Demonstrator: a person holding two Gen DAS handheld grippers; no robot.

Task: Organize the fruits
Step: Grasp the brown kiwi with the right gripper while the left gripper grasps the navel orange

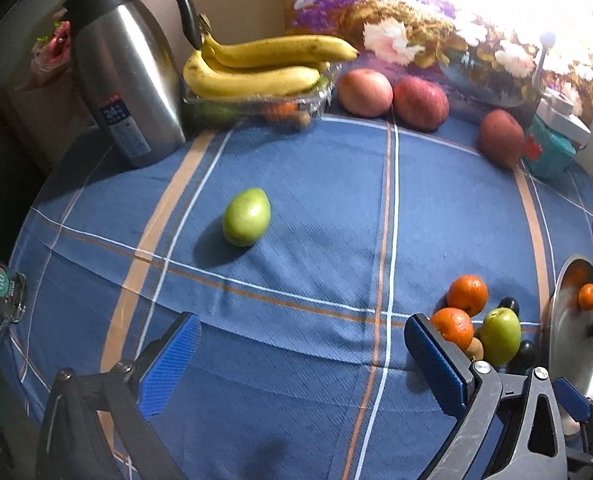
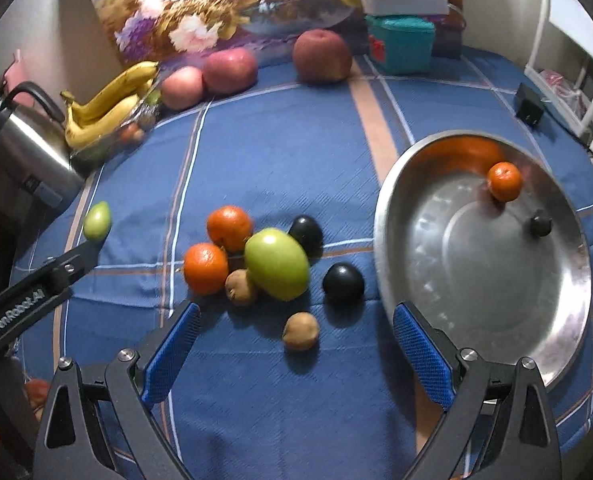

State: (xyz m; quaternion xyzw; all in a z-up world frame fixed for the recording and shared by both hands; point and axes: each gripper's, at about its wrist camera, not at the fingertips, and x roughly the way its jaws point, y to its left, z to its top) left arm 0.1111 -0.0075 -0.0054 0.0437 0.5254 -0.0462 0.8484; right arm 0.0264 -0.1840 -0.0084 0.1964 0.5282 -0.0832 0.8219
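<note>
Left wrist: left gripper [image 1: 302, 364] jaws spread wide, nothing held | green pear [image 1: 246, 217] seen alone mid-tablecloth [image 1: 316, 200] | bananas [image 1: 256, 66] by kettle [image 1: 124, 76] at far edge || Right wrist: right gripper [image 2: 296, 354] jaws wide apart, empty | "GenRobot.AI" read on left gripper's finger | kiwi [image 2: 300, 331] nearest, fruit cluster beyond | small orange [image 2: 504, 181] in steel bowl [image 2: 476, 280] at right edge

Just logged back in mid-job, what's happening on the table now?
Both grippers are open and hold nothing. The right gripper hovers over a cluster of oranges, green fruit, kiwis and dark plums beside the steel bowl, which holds one small orange and one small dark fruit. The left gripper faces a lone green fruit on the blue tablecloth.
</note>
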